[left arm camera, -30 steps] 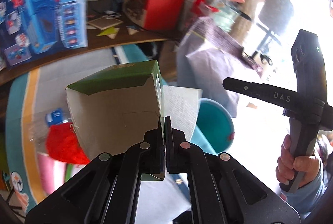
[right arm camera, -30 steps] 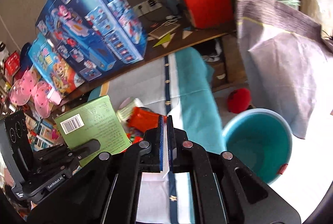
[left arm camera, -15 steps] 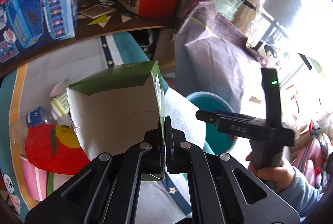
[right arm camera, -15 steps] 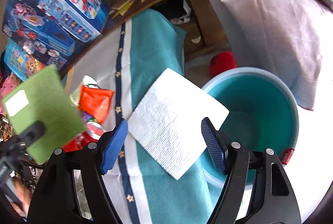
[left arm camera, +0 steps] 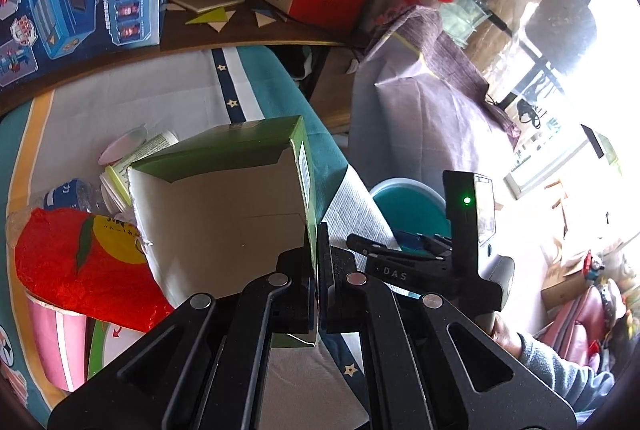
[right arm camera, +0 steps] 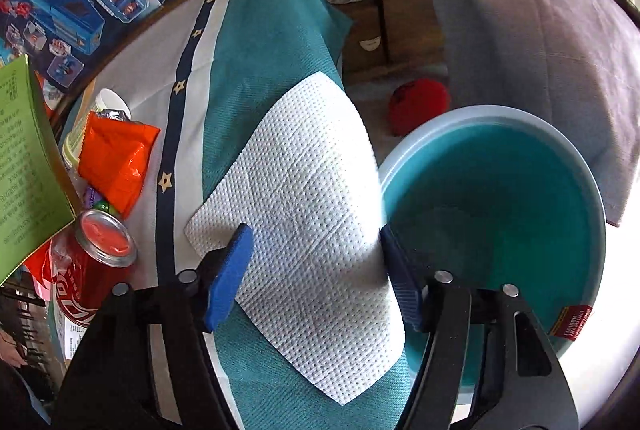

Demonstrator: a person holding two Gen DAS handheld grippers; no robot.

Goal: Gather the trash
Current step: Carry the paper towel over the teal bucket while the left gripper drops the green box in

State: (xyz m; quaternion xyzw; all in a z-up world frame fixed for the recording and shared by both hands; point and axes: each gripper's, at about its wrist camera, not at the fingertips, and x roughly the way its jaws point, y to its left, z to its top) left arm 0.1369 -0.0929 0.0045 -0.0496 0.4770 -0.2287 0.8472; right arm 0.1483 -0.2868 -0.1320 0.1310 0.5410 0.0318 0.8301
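here the left gripper (left arm camera: 318,270) has its fingers clamped on a green carton (left arm camera: 224,206) wall above the bench (right arm camera: 280,70). the right gripper (right arm camera: 316,270), stamped "das", is closing, fingers astride a paper towel (right arm camera: 304,214) beside the teal bin (right arm camera: 496,214).

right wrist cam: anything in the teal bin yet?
No: the teal bin shows only its bare inside, and the paper towel lies on the cloth beside it.

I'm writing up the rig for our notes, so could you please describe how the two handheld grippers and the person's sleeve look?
Both grippers are black, with linkage arms joined by round silver rivets. The right gripper has blue ribbed pads; seen from the left gripper, its body bears white "DAS" lettering and a small green light. The person's sleeve is grey-blue fleece.
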